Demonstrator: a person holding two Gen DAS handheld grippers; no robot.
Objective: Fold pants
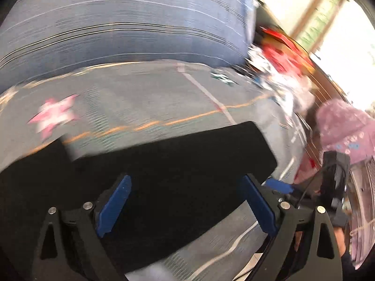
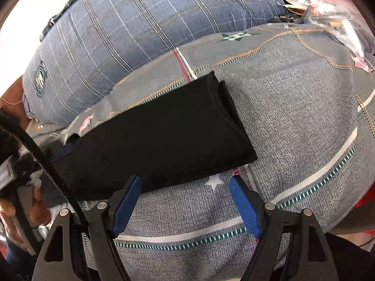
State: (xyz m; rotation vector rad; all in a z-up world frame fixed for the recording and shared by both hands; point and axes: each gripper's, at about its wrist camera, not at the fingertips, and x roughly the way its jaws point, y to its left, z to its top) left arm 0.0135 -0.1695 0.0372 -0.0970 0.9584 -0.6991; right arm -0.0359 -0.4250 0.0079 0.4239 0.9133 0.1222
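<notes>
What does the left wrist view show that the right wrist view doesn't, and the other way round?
Only the left wrist view, which is motion-blurred, shows a pink flowered fabric item at the right edge, a bright window behind it, and the right gripper reaching the pants' edge. Only the right wrist view shows the pants' layered folded end and the left gripper's body, its fingers hidden. Both show the folded black pants lying on the grey patterned bedspread, the blue striped pillow behind, and open jaws holding nothing.
</notes>
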